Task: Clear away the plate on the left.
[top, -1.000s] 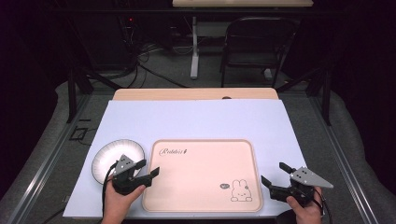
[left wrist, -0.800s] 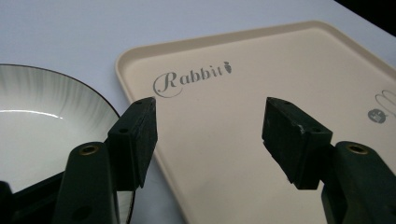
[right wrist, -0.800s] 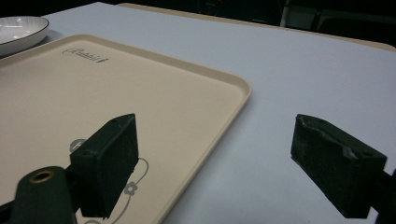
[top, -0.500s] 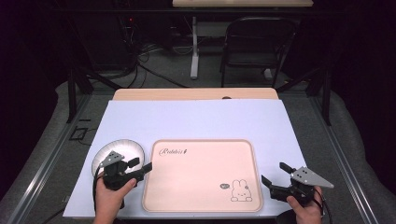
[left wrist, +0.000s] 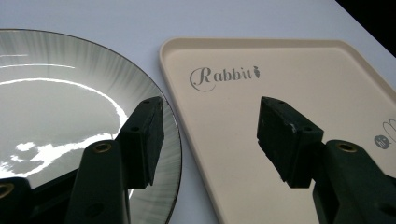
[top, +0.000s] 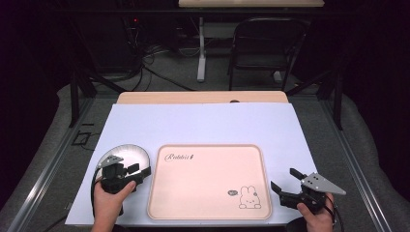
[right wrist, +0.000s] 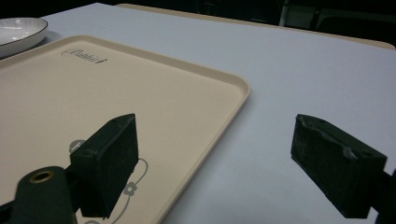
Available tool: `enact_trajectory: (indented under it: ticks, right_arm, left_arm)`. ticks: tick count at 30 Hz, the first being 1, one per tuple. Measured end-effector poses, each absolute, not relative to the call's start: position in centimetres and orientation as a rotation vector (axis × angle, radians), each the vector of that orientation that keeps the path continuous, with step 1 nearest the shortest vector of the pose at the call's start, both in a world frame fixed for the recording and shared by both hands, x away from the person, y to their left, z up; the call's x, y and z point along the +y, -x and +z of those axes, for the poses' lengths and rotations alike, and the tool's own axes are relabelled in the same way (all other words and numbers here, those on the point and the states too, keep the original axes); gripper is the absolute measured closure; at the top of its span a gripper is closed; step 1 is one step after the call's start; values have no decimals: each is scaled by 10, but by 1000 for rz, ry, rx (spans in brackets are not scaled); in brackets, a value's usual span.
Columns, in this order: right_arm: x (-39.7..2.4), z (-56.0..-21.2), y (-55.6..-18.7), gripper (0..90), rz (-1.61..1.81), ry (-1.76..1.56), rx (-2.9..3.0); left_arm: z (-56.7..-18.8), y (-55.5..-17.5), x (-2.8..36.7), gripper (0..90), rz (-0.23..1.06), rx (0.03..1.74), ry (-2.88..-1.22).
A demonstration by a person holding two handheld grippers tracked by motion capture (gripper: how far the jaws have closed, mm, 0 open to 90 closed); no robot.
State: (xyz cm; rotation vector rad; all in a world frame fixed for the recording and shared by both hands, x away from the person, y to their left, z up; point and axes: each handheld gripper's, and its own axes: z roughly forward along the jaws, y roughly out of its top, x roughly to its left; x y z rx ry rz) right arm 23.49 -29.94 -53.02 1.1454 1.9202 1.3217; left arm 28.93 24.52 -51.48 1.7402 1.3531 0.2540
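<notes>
Straddling the rim where the round white ceramic plate point(left wrist: 56, 112) meets the beige rectangular plastic tray point(left wrist: 289, 60), the left gripper point(left wrist: 210, 135) has just been closing its wide jaws, nothing gripped. The plate lies at the tray's 9 o'clock. The right gripper point(top: 290, 186) gapes wide at the tray's 4 o'clock.

High cam overhead; gripper cams low, share tray point(top: 208, 181).

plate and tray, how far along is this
Early. Nothing looks done: the plate lies on the table left of the empty tray, apart from it. In hand: the left gripper, jaws just closing, one above the plate's rim, grips nothing. Probably left: gripping and moving the plate. The right gripper waits open.
</notes>
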Motion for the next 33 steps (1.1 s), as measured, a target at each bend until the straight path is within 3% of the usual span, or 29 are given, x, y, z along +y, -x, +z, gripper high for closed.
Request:
enact_trajectory:
  ticks: [33]
  right_arm:
    - [-299,-530,-234,143,1320,-1141,1917]
  left_arm:
    - [-503,-295,308,446,253,1579,-1698]
